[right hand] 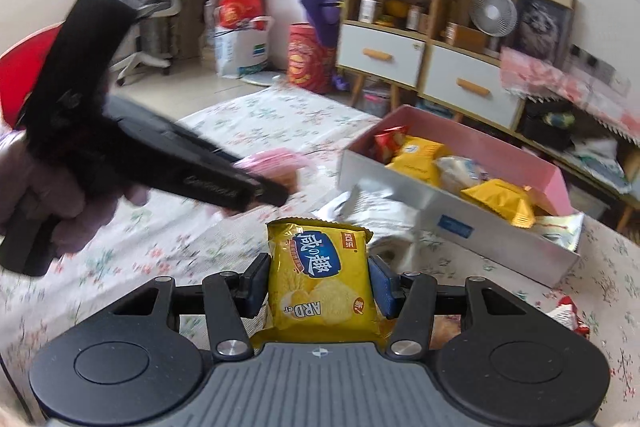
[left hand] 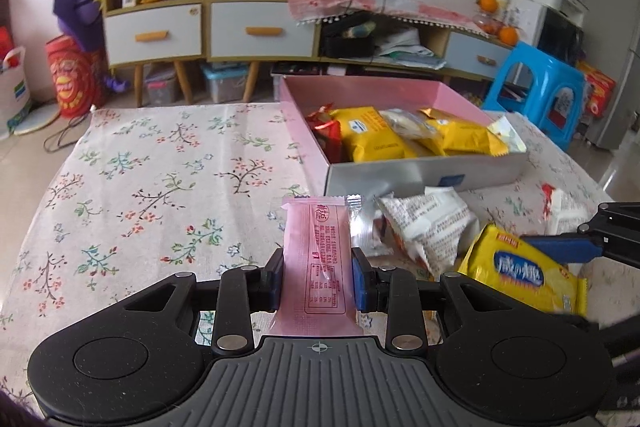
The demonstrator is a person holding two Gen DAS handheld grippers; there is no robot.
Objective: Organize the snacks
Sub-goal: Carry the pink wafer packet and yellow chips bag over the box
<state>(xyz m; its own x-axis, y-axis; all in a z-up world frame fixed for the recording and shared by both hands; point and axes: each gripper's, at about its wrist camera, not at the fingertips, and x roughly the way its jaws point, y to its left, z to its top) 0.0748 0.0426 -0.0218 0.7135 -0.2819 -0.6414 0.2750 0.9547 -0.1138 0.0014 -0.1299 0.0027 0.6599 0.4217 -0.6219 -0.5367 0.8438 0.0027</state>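
Note:
My left gripper (left hand: 318, 277) is shut on a pink snack packet (left hand: 320, 263) and holds it above the floral tablecloth. My right gripper (right hand: 318, 281) is shut on a yellow biscuit packet (right hand: 322, 279), which also shows in the left wrist view (left hand: 524, 275). The pink-lined box (left hand: 428, 175) ahead holds several yellow, red and white snack packets; it shows in the right wrist view too (right hand: 460, 223). The left gripper appears blurred in the right wrist view (right hand: 276, 193) with the pink packet (right hand: 276, 163).
Loose white packets (left hand: 428, 227) lie on the tablecloth (left hand: 160, 187) beside the box, another (left hand: 564, 203) at the right. Behind the table stand cabinets with drawers (left hand: 156, 35) and a blue stool (left hand: 540, 87).

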